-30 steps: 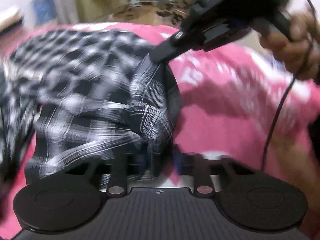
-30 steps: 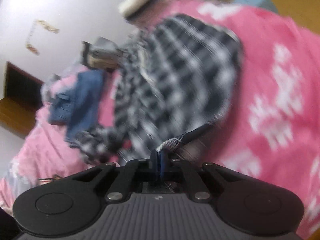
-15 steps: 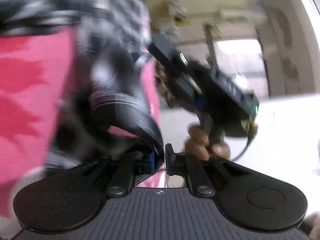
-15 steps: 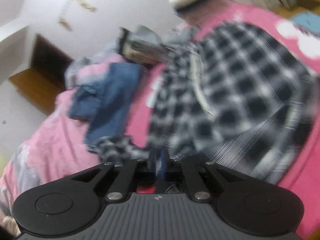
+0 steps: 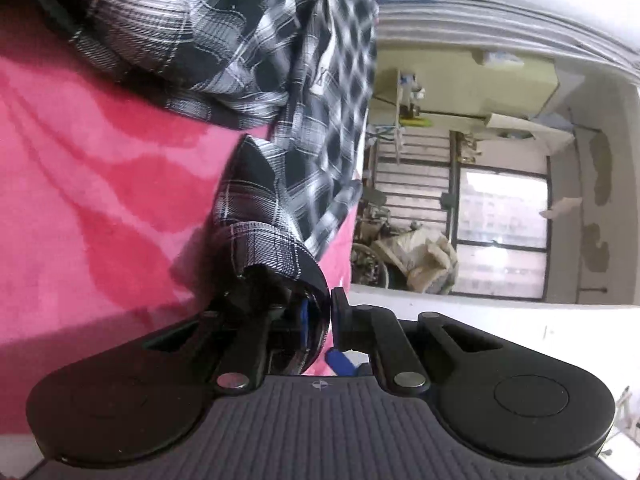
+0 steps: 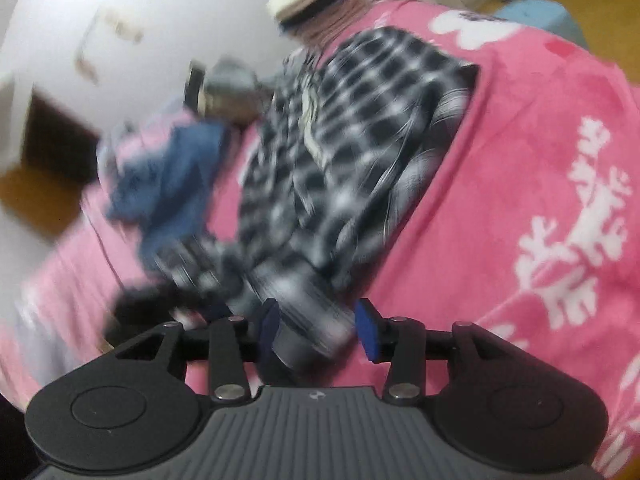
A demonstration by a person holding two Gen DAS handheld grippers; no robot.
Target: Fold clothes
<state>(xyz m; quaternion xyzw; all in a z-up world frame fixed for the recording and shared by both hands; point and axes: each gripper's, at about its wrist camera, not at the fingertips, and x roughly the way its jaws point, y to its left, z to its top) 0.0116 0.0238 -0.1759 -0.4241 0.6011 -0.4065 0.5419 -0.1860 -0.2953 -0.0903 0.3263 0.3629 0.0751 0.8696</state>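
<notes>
A black-and-white plaid shirt (image 6: 360, 128) lies spread on the pink bed cover (image 6: 520, 168). In the left wrist view my left gripper (image 5: 327, 316) is shut on the shirt's cuff (image 5: 264, 240), and the sleeve runs up from it to the bunched body of the shirt (image 5: 224, 40). My right gripper (image 6: 318, 326) is open low over the bed, its blue pads (image 6: 366, 328) spread apart. A folded edge of the shirt (image 6: 308, 300) lies loose between the jaws. The right wrist view is blurred by motion.
Blue jeans (image 6: 172, 176) lie crumpled left of the shirt. A stack of folded clothes (image 6: 320, 0) sits at the bed's far end. Past the bed edge, the left wrist view shows a window (image 5: 504, 232) and a cluttered room.
My right gripper has gone from shut on the shirt's edge to open, and the fabric now rests between its fingers. The left gripper has turned and keeps its hold on the cuff.
</notes>
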